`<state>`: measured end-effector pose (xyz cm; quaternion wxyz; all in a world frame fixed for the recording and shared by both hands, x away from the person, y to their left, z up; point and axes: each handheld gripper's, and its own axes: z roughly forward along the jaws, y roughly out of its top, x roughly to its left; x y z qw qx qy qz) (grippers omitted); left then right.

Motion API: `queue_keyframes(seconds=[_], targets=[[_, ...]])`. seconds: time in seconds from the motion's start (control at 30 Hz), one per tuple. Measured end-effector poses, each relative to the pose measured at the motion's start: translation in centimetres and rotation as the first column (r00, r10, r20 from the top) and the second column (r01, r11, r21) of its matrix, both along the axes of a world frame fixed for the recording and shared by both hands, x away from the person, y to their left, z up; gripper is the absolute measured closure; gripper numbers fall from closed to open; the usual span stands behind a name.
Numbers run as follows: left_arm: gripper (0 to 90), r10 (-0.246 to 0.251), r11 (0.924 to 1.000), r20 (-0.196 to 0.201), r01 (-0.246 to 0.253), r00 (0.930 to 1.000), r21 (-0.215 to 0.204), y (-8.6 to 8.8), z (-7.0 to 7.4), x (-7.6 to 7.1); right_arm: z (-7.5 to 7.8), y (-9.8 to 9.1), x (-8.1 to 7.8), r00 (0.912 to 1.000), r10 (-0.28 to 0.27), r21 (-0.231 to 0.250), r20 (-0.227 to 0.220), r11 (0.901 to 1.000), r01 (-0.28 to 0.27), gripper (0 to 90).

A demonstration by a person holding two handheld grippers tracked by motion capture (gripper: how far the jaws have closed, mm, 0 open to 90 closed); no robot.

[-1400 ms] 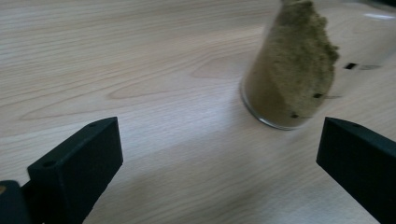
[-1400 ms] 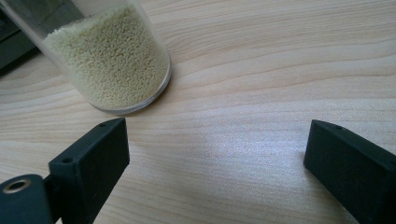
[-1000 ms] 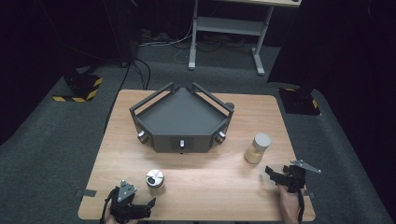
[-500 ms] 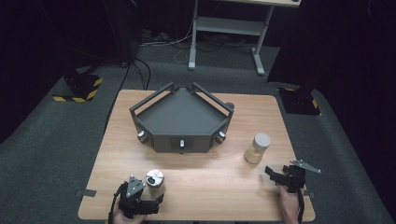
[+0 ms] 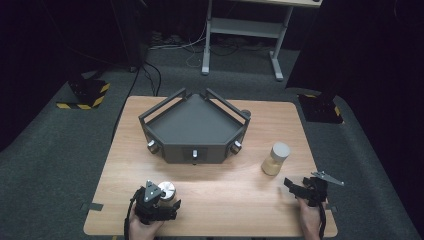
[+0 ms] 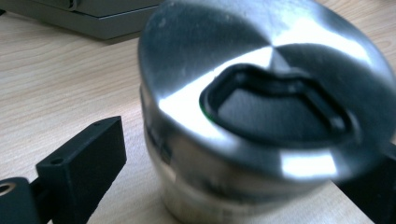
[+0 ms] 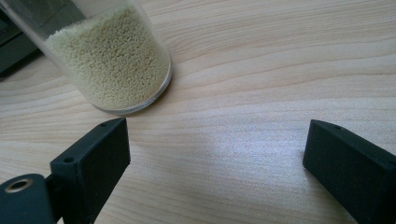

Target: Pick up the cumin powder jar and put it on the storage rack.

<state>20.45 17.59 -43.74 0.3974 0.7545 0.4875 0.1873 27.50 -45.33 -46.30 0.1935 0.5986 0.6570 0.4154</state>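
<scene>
High view: the left gripper [image 5: 165, 197] sits at the table's [image 5: 220, 185] seven o'clock corner, its jaws either side of the steel-lidded jar [image 6: 252, 116] and just closing in, a gap still showing by one jaw. At four o'clock, the right gripper [image 5: 300, 187] rests with jaws spread wide, the grain-filled jar [image 5: 276, 159] near.

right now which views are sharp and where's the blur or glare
Left gripper view: metal-lidded jar soft and blurred, glare streaks on its lid. Right gripper view: grain jar and table crisp. High view: table lit, surroundings dark.
</scene>
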Motion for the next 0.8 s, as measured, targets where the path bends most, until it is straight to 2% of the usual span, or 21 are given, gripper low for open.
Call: queue_keyframes(seconds=[0.37, 0.5, 0.67, 0.8], targets=[[11.4, 0.016, 0.9998, -0.002, -0.016, 0.9999, 0.012, -1.0, 0.0, 0.9, -0.1, -0.2, 0.0, 1.0000, -0.001, 0.008, 0.004, 1.0000, 0.001, 6.8], [16.0, 0.025, 0.9993, -0.006, -0.025, 0.9997, 0.028, -1.5, -0.2, 0.9, -0.1, -0.2, 0.0, 1.0000, -0.002, 0.013, 0.004, 0.9999, 0.002, 6.9], [22.9, 0.043, 0.9990, -0.001, -0.043, 0.9991, 0.013, -1.5, -0.5, 0.7, -0.1, -0.2, 0.0, 1.0000, -0.001, 0.008, 0.004, 1.0000, 0.001, 6.9], [27.7, 0.047, 0.9986, -0.007, -0.047, 0.9989, 0.024, -1.6, -0.8, 0.6, -0.1, -0.2, 0.0, 1.0000, -0.002, 0.013, 0.004, 0.9999, 0.002, 7.0]])
